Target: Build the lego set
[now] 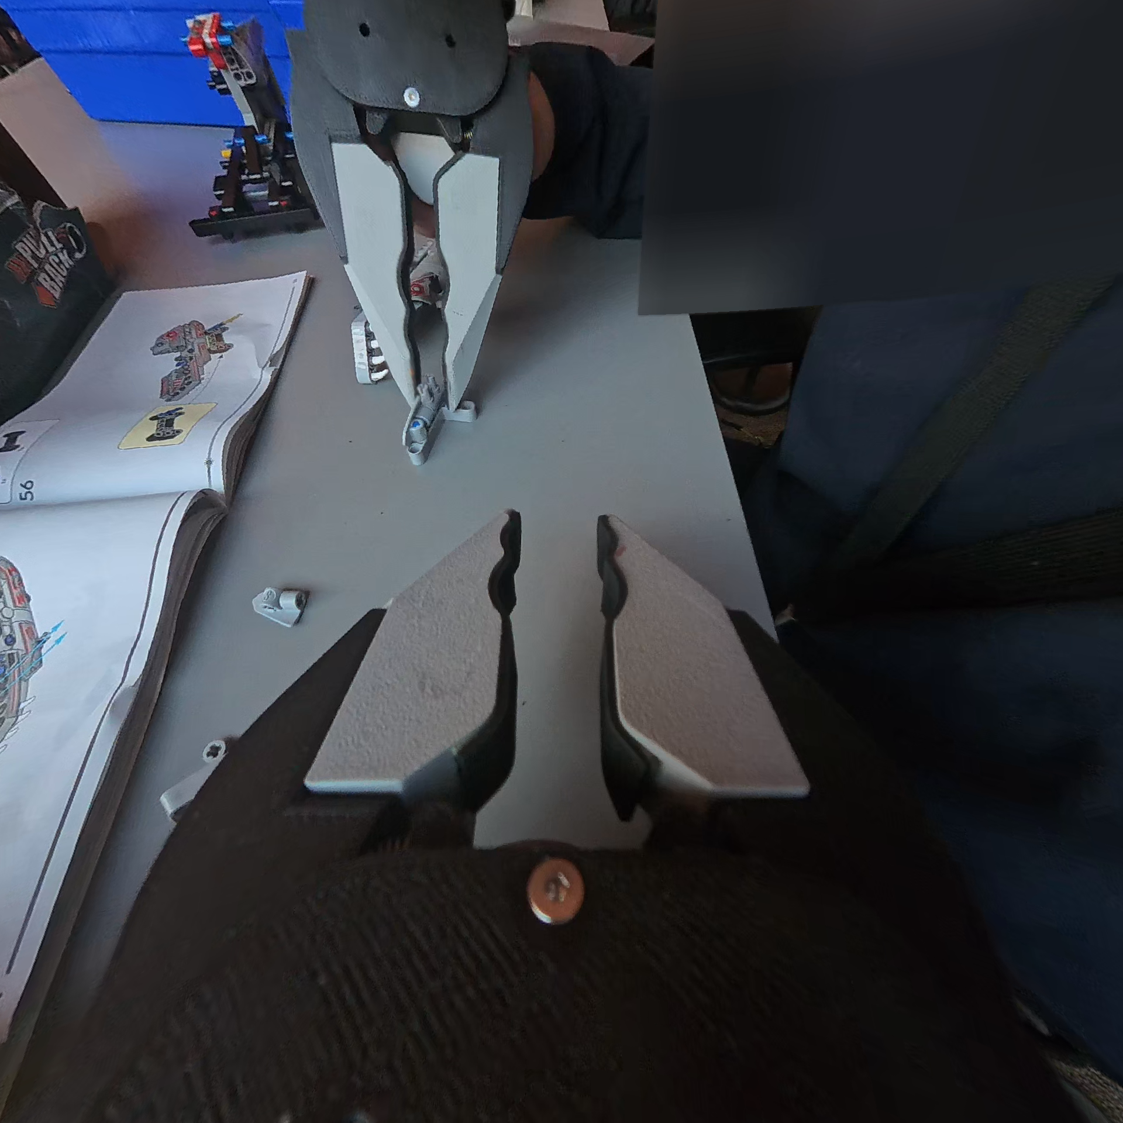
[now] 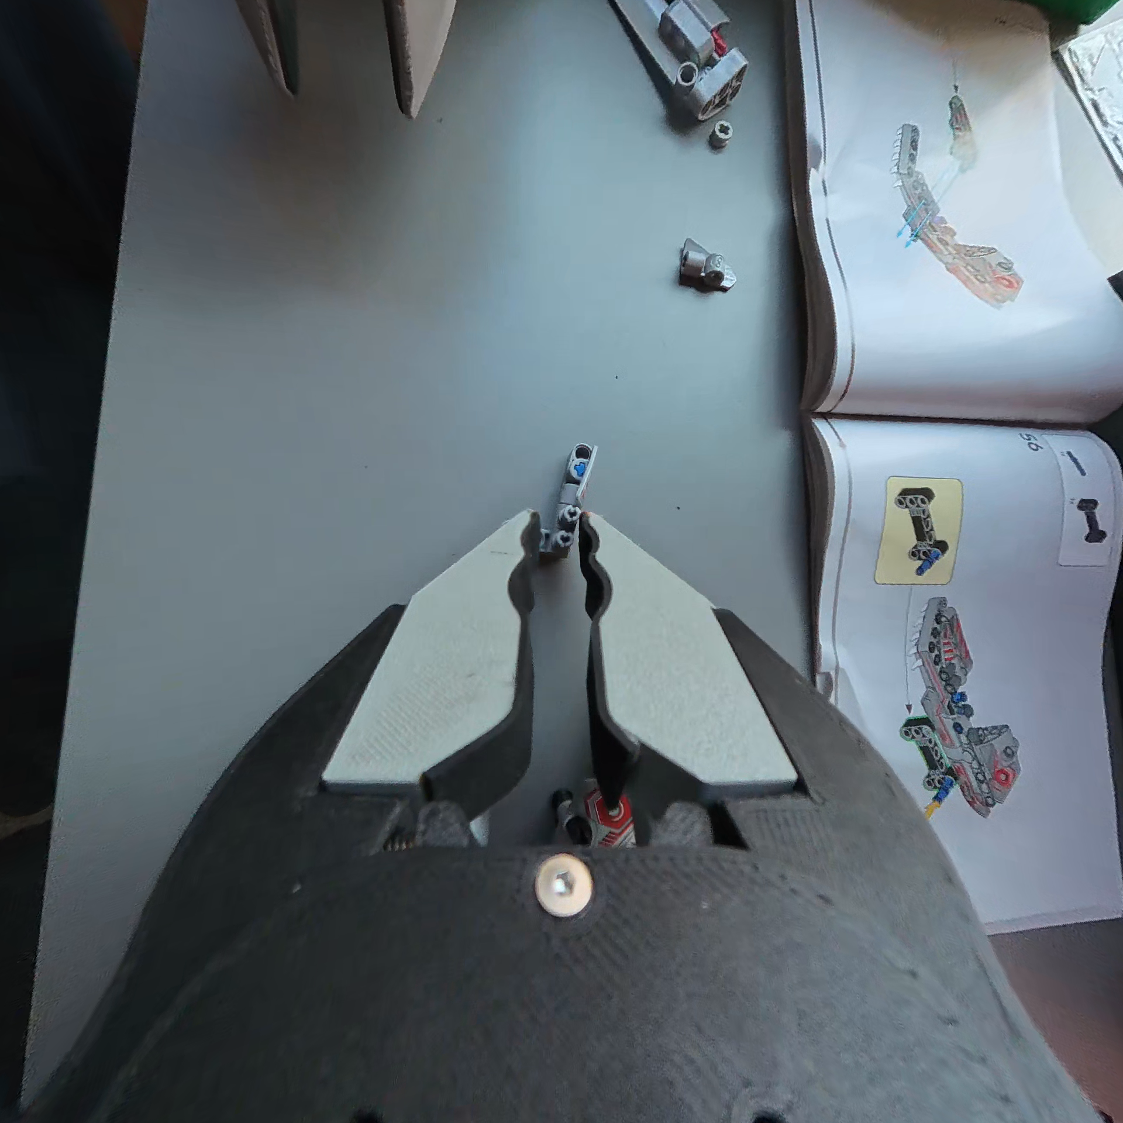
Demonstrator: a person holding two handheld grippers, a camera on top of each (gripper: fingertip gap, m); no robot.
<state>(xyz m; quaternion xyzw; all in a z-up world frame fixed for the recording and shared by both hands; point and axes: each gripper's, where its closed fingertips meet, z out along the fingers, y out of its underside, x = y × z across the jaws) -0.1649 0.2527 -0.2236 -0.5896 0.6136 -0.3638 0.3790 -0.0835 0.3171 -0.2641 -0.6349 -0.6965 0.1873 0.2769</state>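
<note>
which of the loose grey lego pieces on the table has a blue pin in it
The slim grey piece pinched at the right gripper tips; the small grey connector lying alone near the booklet shows no blue.

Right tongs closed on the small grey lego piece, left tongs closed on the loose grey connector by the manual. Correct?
Half right. The right tongs do grip the small grey lego piece, as the right wrist view shows. But the left tongs are open and empty: in the left wrist view the loose grey connector lies on the table off to their side, beside the manual, untouched.
</note>
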